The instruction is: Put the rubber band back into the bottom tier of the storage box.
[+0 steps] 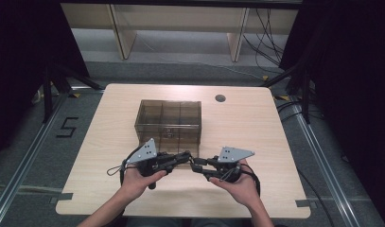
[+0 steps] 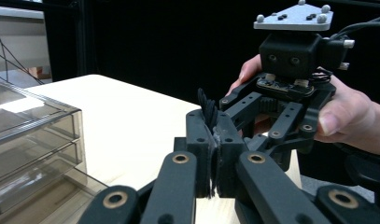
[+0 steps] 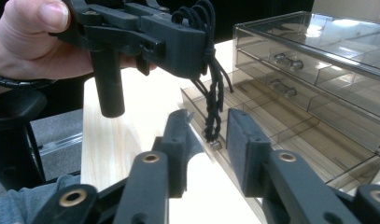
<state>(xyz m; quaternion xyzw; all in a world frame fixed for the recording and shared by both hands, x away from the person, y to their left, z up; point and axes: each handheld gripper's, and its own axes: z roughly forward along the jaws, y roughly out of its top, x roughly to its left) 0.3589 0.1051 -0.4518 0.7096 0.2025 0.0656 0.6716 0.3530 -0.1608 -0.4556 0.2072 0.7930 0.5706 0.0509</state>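
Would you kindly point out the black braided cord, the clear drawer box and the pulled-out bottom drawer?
black braided cord [image 3: 213,109], right gripper view, on its hanging braided length.
clear drawer box [image 1: 168,115], high view, on its top panel.
pulled-out bottom drawer [image 3: 290,140], right gripper view, on its divided floor.

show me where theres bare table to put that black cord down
Bare table runs right of the clear drawer box, and left of it. It is crowded in front, where the left gripper, holding the black cord, meets the open right gripper over the pulled-out drawer.
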